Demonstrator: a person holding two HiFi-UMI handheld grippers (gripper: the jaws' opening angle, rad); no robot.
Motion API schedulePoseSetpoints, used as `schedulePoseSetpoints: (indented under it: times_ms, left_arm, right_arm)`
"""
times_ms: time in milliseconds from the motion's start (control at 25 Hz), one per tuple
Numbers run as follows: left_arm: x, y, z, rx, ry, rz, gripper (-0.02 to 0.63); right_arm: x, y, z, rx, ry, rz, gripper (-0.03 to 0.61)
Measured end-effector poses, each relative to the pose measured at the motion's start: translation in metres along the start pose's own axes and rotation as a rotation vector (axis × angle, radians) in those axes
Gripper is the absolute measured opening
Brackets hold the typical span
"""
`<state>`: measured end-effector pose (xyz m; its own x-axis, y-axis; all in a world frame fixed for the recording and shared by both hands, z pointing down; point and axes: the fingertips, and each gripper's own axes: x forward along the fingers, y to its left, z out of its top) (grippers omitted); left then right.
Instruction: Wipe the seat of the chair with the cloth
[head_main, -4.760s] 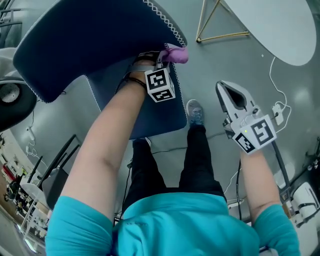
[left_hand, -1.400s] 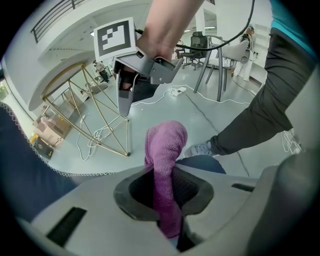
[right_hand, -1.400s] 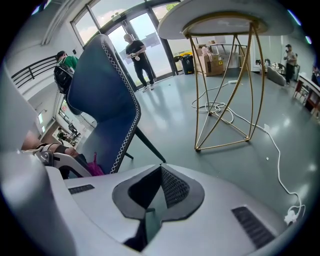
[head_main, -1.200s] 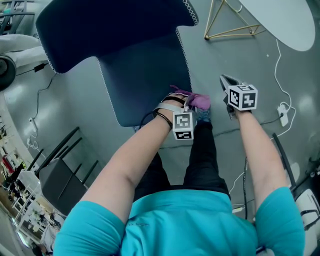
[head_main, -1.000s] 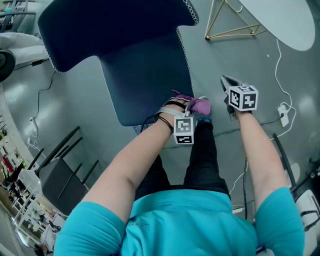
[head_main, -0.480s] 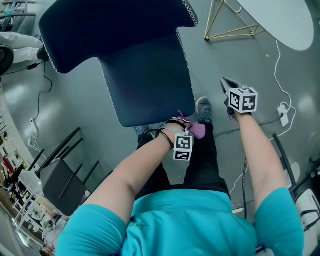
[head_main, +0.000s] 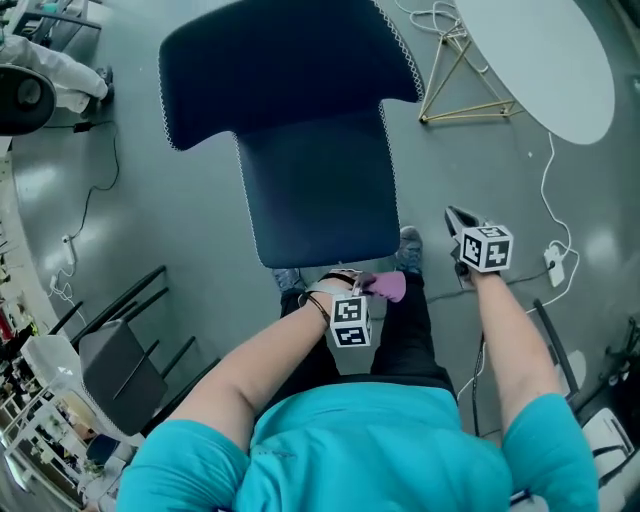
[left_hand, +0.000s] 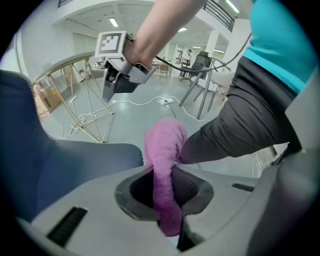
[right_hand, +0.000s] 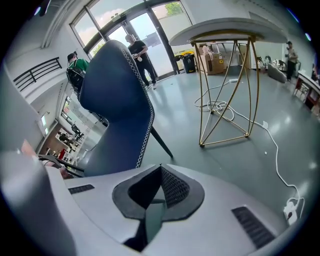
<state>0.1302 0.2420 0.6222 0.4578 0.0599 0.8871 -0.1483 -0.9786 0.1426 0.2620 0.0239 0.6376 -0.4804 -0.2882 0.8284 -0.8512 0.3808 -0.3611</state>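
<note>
The left tongs (left_hand: 167, 180) were clamped on the pink cloth (left_hand: 164, 150), a folded strip pinched low, with most of its bulk standing free above the jaws. The right tongs (right_hand: 159, 172), out to the side, were closed tip to tip on nothing. The chair seat (head_main: 320, 200) lay just ahead of the left tongs, its front edge near the cloth but apart from it. Whether the cloth brushed the trouser leg (left_hand: 235, 125) was hard to tell.

A firm drag across the seat fabric could probably tug the strip out of so narrow a pinch. With the right tongs idle, the unbraced chair might skid on the smooth floor (head_main: 180, 230) under a push.
</note>
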Motion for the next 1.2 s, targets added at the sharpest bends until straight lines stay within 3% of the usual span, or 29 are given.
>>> schedulePoseSetpoints:
  times_ms: [320,480,680,880,1040,1200]
  left_arm:
    - [-0.115,0.049,-0.004,-0.231,-0.11,0.162,0.052]
    - [-0.187,0.073,-0.007,-0.31,-0.174,0.258,0.052]
    - [-0.295,0.118,-0.004,-0.475,-0.305,0.388,0.052]
    - [-0.424,0.144,-0.007,-0.544,-0.41,0.544,0.052]
    - [-0.517,0.154,-0.03,-0.608,-0.437,0.67,0.052]
    - [-0.554,0.153,-0.05,-0.66,-0.439,0.739,0.052]
  right_arm:
    - [-0.05,0.062,0.032,-0.038,-0.014,0.008,-0.003]
    - [-0.084,0.1,0.087,-0.08,-0.097,0.025,-0.003]
    - [-0.13,0.165,0.171,-0.205,-0.209,0.086,-0.003]
    - [-0.202,0.236,0.24,-0.34,-0.313,0.138,-0.003]
    - [-0.242,0.291,0.289,-0.416,-0.351,0.176,-0.003]
    - [-0.268,0.314,0.315,-0.45,-0.366,0.182,-0.003]
